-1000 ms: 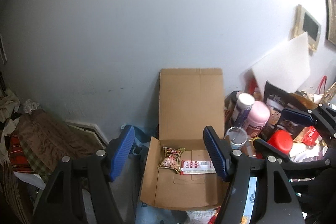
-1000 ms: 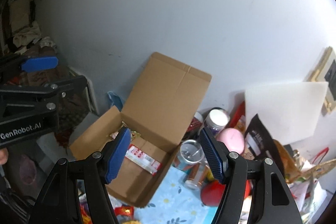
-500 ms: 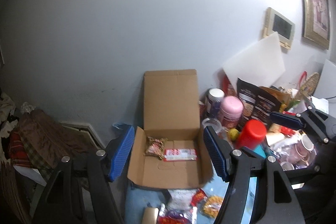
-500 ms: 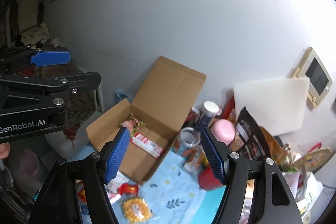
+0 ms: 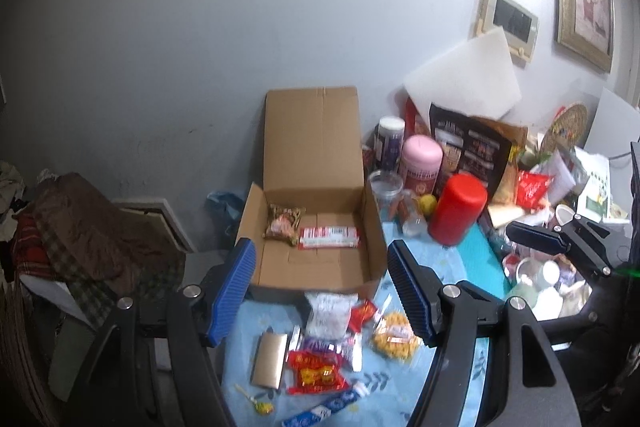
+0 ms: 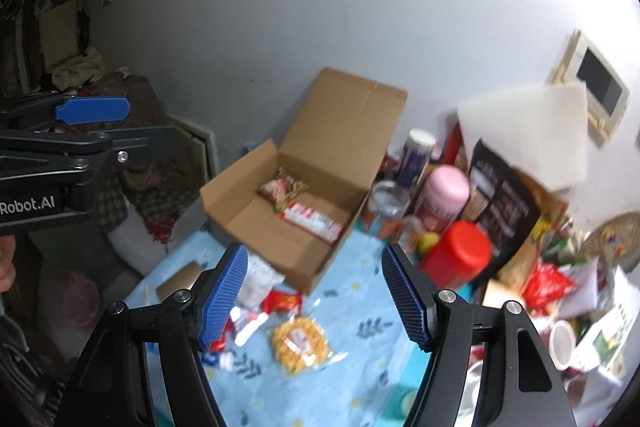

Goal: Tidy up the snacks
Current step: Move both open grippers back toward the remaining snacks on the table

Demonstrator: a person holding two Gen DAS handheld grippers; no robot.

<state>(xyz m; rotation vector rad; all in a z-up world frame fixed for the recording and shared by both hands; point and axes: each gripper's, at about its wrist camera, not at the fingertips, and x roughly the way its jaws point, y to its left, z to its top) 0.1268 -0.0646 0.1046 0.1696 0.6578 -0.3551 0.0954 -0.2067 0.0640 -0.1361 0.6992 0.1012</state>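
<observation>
An open cardboard box (image 5: 276, 267) (image 6: 236, 215) stands against the wall on a blue flowered cloth (image 5: 452, 263). In it lie a round patterned snack packet (image 5: 282, 227) (image 6: 280, 189) and a red-and-white bar (image 5: 329, 237) (image 6: 314, 219). Loose snacks lie in front of the box: a white packet (image 5: 326, 315), a yellow waffle packet (image 5: 394, 339) (image 6: 300, 341), a red packet (image 5: 316, 373), a gold bar (image 5: 269, 359). My left gripper (image 5: 320, 291) is open and empty above the loose snacks. My right gripper (image 6: 314, 291) is open and empty, held above the cloth.
Right of the box stand a red canister (image 5: 458, 209), a pink jar (image 5: 422, 163), a dark bottle (image 5: 390, 143), a clear cup (image 5: 386, 187) and dark snack bags (image 5: 468, 147). Mugs and clutter (image 5: 540, 279) lie far right. Brown cloth (image 5: 80, 231) lies left.
Both grippers have pulled back and risen from the box. The loose snacks on the blue cloth have come into view in front of the box. Both stay open.
</observation>
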